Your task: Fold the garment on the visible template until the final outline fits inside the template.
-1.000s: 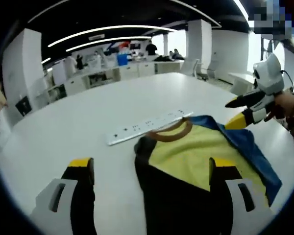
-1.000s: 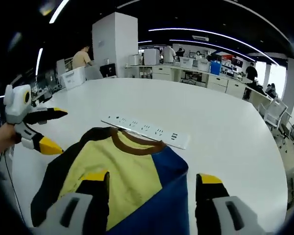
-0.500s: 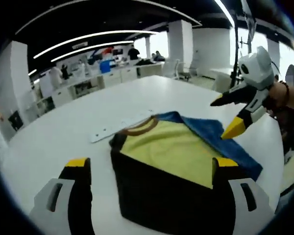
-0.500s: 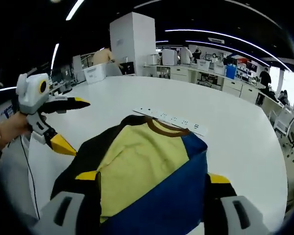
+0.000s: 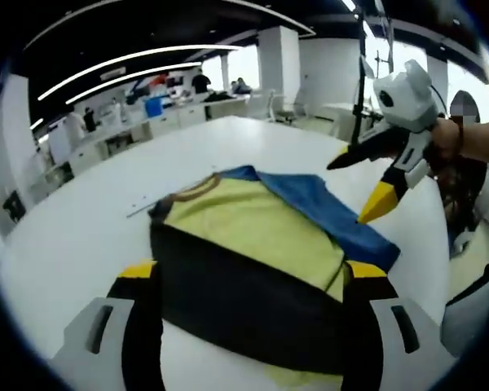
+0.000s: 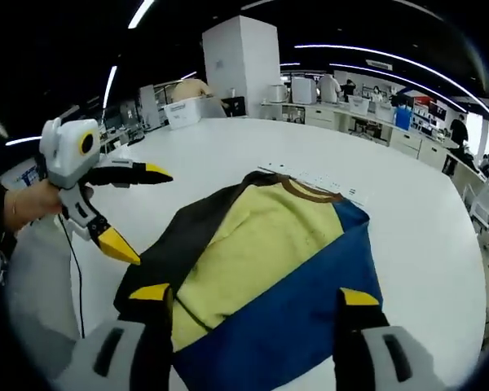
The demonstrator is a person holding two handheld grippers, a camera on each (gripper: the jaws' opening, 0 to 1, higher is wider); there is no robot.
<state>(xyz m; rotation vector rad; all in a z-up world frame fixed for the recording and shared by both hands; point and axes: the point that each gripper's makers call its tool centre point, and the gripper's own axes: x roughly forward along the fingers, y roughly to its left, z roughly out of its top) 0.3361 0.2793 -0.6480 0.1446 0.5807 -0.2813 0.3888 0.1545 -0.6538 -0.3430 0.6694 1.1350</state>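
Lying lengthwise between 2 open, empty grippers, the yellow, black and blue cloth garment [image 6: 261,261] has its black side nearest the left gripper [image 6: 134,212] and its blue side nearest the right gripper [image 5: 354,187].

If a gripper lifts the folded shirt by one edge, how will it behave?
The shirt will probably droop and unfold: it is soft cloth lying in loose layers. It looks light, and on the smooth white table it may slide when pushed.

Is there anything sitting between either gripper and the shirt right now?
Nothing visible. The garment lies flat on the white table. Both the left gripper and right gripper hang open beside it. The power strip lies beyond the collar, clear of both.
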